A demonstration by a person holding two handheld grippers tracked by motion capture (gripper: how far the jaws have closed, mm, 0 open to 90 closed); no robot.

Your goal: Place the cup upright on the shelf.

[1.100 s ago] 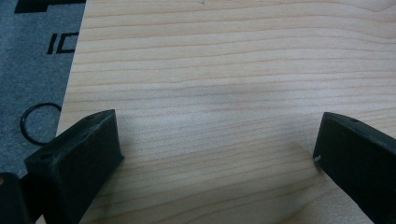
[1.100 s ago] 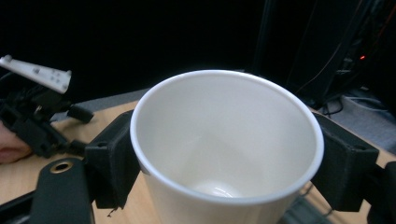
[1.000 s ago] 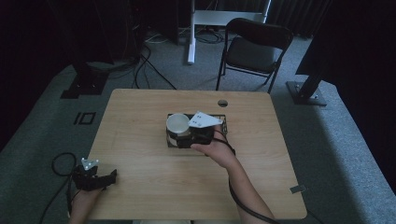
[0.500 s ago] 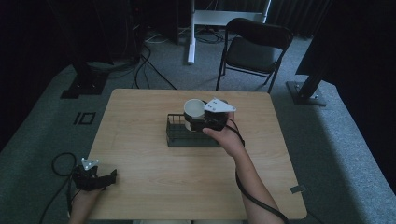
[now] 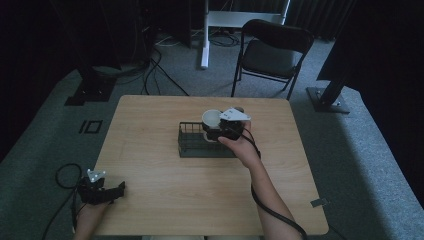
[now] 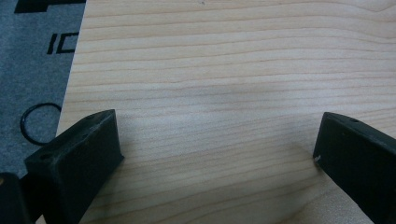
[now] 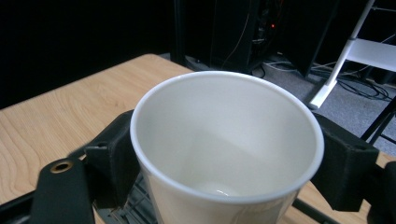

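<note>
Surface: wooden table (image 5: 165,190) on grey carpet; a black folding chair (image 5: 272,52) stands beyond the far edge.
Right gripper (image 5: 216,130): jaws clamped on both sides of a white paper cup (image 7: 226,149), upright, mouth open, interior appears empty.
Cup position: held above the far right part of a black wire basket (image 5: 192,142) near the table centre.
Left gripper (image 5: 117,189): at the near left table edge, jaws spread wide, nothing between them, bare wood beneath.
Separation: grippers well apart.
</note>
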